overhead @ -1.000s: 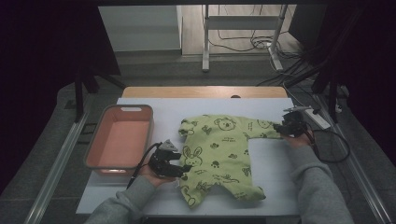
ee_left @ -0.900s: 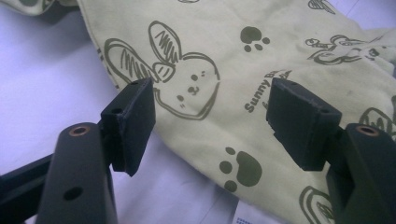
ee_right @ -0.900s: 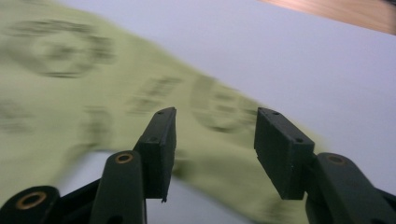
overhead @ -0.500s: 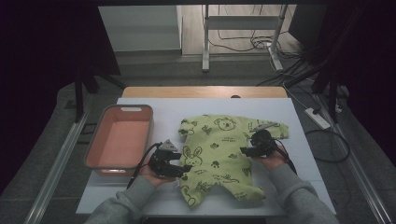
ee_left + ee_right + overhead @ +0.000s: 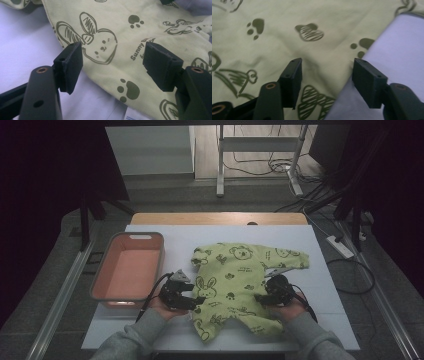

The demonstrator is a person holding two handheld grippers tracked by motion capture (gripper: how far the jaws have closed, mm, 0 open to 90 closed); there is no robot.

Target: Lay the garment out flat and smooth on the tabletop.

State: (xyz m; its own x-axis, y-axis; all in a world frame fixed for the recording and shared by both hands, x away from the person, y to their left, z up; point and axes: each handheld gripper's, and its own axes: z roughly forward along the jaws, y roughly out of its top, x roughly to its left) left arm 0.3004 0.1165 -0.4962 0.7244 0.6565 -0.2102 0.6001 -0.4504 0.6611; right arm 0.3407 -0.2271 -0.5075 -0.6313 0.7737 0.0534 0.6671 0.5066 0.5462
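White table point(image 5: 320, 250): onesie point(image 5: 240, 285) between left gripper point(image 5: 196, 301) and right gripper point(image 5: 260, 298).

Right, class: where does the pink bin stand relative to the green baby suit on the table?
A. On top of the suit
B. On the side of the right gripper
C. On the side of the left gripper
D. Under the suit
C: in the high view the bin stands apart from the suit, beyond the left gripper.
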